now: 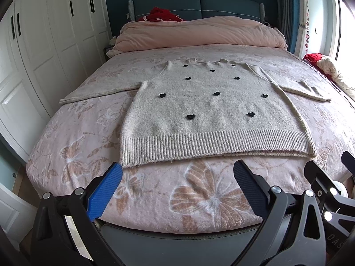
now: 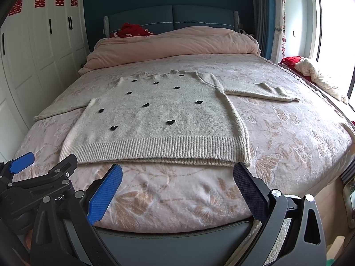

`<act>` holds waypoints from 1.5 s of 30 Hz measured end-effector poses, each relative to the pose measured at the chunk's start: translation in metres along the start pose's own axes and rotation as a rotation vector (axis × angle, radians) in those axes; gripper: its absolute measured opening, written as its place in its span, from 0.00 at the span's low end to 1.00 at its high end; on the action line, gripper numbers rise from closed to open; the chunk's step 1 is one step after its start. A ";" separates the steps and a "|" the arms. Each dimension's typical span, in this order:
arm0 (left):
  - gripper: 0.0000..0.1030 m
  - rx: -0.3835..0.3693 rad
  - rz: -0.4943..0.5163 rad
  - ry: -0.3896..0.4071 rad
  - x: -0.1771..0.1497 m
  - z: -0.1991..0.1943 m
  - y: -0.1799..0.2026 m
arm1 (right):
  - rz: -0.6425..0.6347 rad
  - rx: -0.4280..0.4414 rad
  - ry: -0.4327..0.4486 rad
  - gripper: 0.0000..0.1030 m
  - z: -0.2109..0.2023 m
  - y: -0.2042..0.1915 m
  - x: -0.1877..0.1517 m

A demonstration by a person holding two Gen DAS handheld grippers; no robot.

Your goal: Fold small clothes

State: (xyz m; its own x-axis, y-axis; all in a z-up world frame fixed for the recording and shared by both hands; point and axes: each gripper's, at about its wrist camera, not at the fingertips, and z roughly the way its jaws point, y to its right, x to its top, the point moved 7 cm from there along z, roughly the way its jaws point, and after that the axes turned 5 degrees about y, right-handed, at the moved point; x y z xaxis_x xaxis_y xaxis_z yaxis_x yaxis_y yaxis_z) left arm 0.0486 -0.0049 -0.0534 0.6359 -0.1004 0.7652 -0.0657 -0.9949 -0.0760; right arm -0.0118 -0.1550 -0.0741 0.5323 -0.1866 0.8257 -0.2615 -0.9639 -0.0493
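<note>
A cream knitted sweater (image 1: 199, 110) with small black hearts lies flat, front up, on the bed, sleeves spread to both sides, ribbed hem nearest me. It also shows in the right wrist view (image 2: 159, 122). My left gripper (image 1: 177, 168) is open and empty, hovering just short of the hem near the bed's foot. My right gripper (image 2: 177, 170) is open and empty, also just short of the hem, towards its right corner. The right gripper's frame shows at the right edge of the left wrist view (image 1: 328, 181); the left gripper shows at the left of the right wrist view (image 2: 22, 161).
The bed has a pink butterfly-print cover (image 1: 199, 195) and a bunched pink duvet (image 1: 199, 33) at the head. White wardrobes (image 1: 44, 44) stand at the left. A heap of red and cream cloth (image 2: 310, 71) lies by the window at the right.
</note>
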 end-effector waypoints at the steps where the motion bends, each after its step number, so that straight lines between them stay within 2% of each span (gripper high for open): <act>1: 0.95 -0.001 0.000 0.000 0.000 0.000 0.000 | 0.001 0.001 0.000 0.95 0.000 0.000 0.000; 45: 0.95 0.001 0.001 0.000 -0.001 0.000 0.001 | 0.010 0.005 -0.008 0.95 0.000 0.000 -0.001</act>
State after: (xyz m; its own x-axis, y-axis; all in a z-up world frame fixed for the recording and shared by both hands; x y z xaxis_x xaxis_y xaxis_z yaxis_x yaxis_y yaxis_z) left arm 0.0481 -0.0053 -0.0541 0.6356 -0.1016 0.7653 -0.0655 -0.9948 -0.0776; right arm -0.0123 -0.1548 -0.0753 0.5357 -0.1977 0.8210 -0.2625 -0.9630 -0.0607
